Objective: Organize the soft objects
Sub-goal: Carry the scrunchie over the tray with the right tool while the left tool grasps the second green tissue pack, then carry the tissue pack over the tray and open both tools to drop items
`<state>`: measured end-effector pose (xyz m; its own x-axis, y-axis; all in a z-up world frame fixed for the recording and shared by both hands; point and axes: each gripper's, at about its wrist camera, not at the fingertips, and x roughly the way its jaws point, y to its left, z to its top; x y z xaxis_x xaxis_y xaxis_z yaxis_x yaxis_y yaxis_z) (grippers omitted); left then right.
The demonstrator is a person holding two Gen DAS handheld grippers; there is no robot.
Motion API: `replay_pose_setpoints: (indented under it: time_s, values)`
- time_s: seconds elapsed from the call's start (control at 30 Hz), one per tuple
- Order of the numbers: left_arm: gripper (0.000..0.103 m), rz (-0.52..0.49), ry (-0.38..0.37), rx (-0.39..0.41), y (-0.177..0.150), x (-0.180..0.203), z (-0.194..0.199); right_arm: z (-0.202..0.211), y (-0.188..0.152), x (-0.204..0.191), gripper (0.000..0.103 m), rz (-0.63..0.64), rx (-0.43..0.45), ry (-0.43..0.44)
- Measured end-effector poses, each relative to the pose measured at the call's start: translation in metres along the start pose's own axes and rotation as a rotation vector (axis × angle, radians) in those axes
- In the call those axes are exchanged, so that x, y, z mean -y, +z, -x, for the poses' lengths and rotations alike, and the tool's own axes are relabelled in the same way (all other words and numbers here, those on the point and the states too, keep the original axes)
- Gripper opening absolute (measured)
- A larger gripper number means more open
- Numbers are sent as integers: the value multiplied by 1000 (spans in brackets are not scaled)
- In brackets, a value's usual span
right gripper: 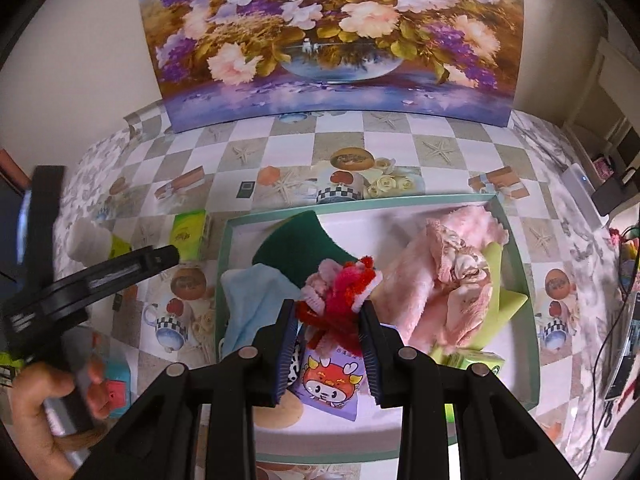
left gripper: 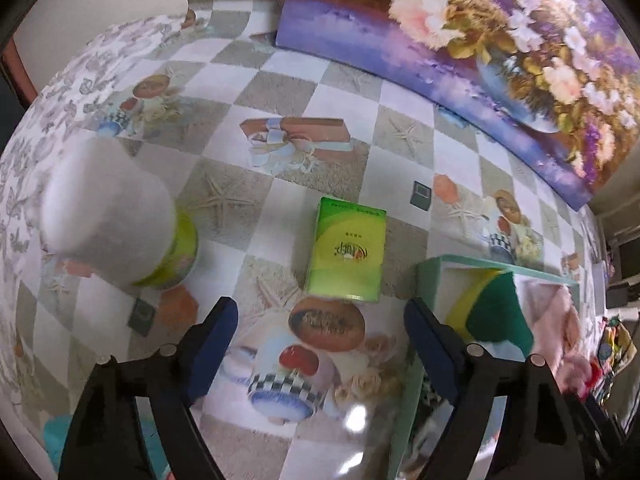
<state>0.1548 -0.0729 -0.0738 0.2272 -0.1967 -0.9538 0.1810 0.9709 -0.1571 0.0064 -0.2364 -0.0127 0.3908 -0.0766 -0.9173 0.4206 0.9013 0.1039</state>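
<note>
Two grippers work at once: the right gripper clenches a red-and-pink fuzzy pipe-cleaner bundle above the mint-green box for dropping, while the left gripper, jaws released, descends toward the green tissue packet lying on the checkered surface.

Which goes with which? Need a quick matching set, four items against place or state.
1. green tissue pack
2. red pipe-cleaner toy
3. pink fluffy cloth
4. left gripper

A. lying in the tray
B. open, nothing between the fingers
C. on the tablecloth, outside the tray
D. clamped in the right gripper

Pairs: 1-C, 2-D, 3-A, 4-B
</note>
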Motion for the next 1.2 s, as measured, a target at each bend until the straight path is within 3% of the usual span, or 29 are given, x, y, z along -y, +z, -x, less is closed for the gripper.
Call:
replay_pose_setpoints:
  time_s: [0.13, 0.2, 0.27, 0.47, 0.73, 0.97, 1.2]
  values:
    - [85, -4, 10, 6, 7, 7, -16, -1, 1, 10, 33, -33, -1, -2]
    - [79, -7, 15, 7, 8, 10, -21, -1, 2, 14, 33, -45, 0, 0]
    - [64, -16, 21, -1, 9, 14, -27, -1, 2, 16, 33, -50, 1, 2]
    - [50, -26, 20, -4, 4, 19, -35, -1, 3, 17, 33, -45, 2, -3]
    - [49, -5, -69, 13, -8, 14, -21, 5, 2, 14, 33, -36, 20, -3]
    - [49, 9, -139, 83, -16, 15, 27, 10, 0, 20, 33, -58, 32, 0]
    - [49, -42, -193, 136, -37, 37, 69, 17, -11, 27, 33, -73, 36, 4]
